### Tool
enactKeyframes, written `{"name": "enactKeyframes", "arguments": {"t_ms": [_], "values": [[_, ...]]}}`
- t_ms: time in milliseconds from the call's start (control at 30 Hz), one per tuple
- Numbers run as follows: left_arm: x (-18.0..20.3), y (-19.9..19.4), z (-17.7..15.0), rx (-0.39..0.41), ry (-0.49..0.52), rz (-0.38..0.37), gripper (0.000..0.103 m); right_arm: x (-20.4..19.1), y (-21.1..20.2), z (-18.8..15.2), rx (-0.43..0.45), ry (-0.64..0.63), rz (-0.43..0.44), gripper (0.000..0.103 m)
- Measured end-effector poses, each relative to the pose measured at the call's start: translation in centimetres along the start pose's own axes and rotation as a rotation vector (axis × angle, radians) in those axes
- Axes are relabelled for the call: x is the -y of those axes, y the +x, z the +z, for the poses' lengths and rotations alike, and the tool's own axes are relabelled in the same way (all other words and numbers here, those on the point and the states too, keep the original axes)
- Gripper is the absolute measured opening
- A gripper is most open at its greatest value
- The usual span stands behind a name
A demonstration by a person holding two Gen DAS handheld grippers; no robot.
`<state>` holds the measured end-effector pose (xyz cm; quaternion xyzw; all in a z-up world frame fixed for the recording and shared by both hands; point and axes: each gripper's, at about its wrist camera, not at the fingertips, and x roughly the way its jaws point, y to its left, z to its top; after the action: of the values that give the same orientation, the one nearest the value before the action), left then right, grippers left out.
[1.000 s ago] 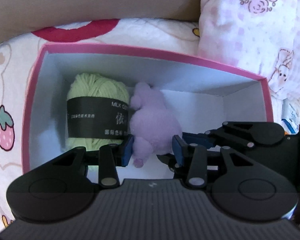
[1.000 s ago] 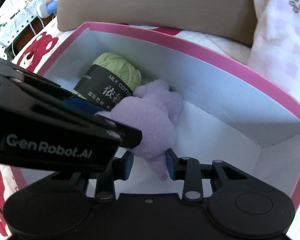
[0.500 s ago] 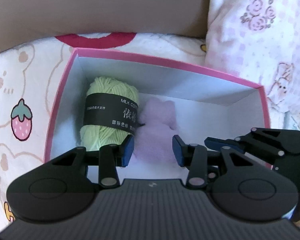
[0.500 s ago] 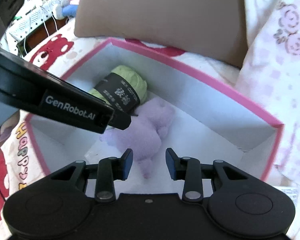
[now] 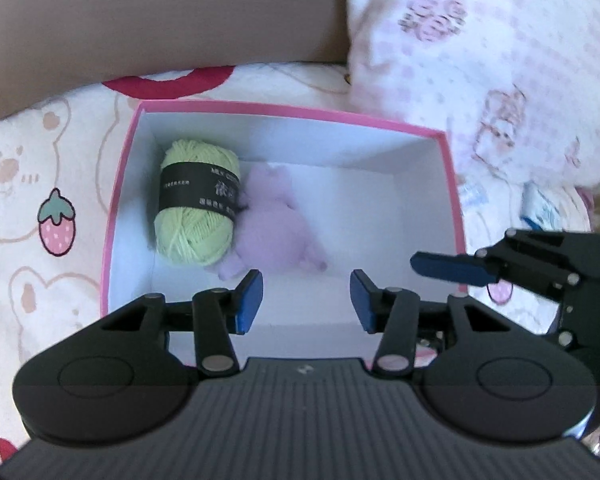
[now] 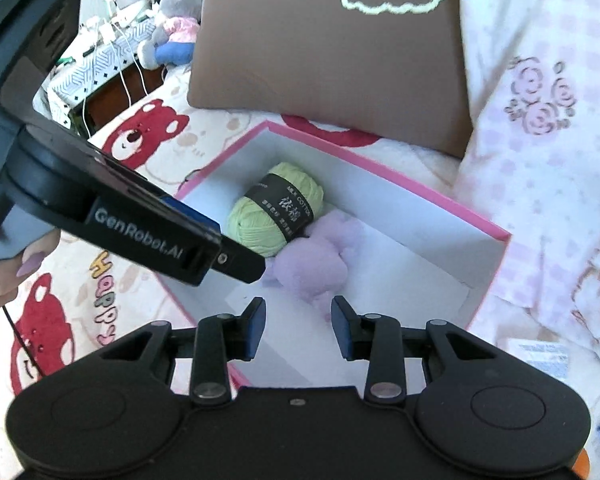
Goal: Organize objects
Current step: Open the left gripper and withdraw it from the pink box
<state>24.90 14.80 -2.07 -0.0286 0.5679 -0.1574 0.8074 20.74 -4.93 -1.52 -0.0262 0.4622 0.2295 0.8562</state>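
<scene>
A pink box with a white inside point(image 5: 454, 200) point(image 6: 440, 196) sits on the patterned bedsheet. In it lie a green yarn ball with a black label point(image 5: 196, 208) point(image 6: 276, 212) and a purple plush toy point(image 5: 276, 228) point(image 6: 316, 260), side by side and touching. My left gripper point(image 5: 306, 300) is open and empty above the box's near side. My right gripper point(image 6: 298, 322) is open and empty, above the box's near edge; it also shows at the right of the left wrist view point(image 5: 500, 268). The left gripper's body point(image 6: 140, 220) crosses the right wrist view.
A brown pillow point(image 6: 332, 68) lies behind the box. A pink patterned quilt point(image 5: 480, 60) is heaped at the right. A small printed packet point(image 5: 540, 212) lies right of the box. Stuffed toys and cables point(image 6: 168, 20) sit on a far shelf.
Both grippers have pulled back and up from the box. The purple plush toy, earlier between the fingers, now lies free in the box beside the yarn.
</scene>
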Motion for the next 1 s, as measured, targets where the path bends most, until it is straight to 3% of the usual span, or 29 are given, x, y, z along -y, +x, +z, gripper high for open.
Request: {"name": "enactKeyframes", "arguments": {"t_ms": [167,267,333,400,500,667,1000], "values": [[1.9,-2.8,-1.5,-0.008,0.043,-0.02,0.052,-0.8,-3.4,-1.2,0.035,-0.021,-0.038,0.054],[2.7,-4.7,-2.5,0.001,0.055,-0.046,0.054,-1.2,-4.8,-2.3,0.052,-0.013,-0.045,0.055],[3.1,-5.8,-3.2,0.013,0.066,-0.05,0.057,-1.5,-5.9,-2.9,0.056,-0.014,-0.048,0.063],[3.5,-6.9,-3.9,0.022,0.076,-0.051,0.06,-2.0,-6.8,-3.4,0.061,-0.027,-0.065,0.077],[4.0,-7.9,-4.7,0.019,0.088,-0.067,0.064,-2.2,-8.2,-4.0,0.076,-0.015,-0.13,0.09],[5.8,-9.0,-5.9,0.014,0.111,-0.095,0.068,-1.9,-10.3,-5.2,0.089,0.04,-0.165,0.09],[6.8,-8.8,-8.6,0.008,0.109,-0.112,0.075,-2.3,-14.3,-8.8,0.09,0.019,-0.191,0.09]]}}
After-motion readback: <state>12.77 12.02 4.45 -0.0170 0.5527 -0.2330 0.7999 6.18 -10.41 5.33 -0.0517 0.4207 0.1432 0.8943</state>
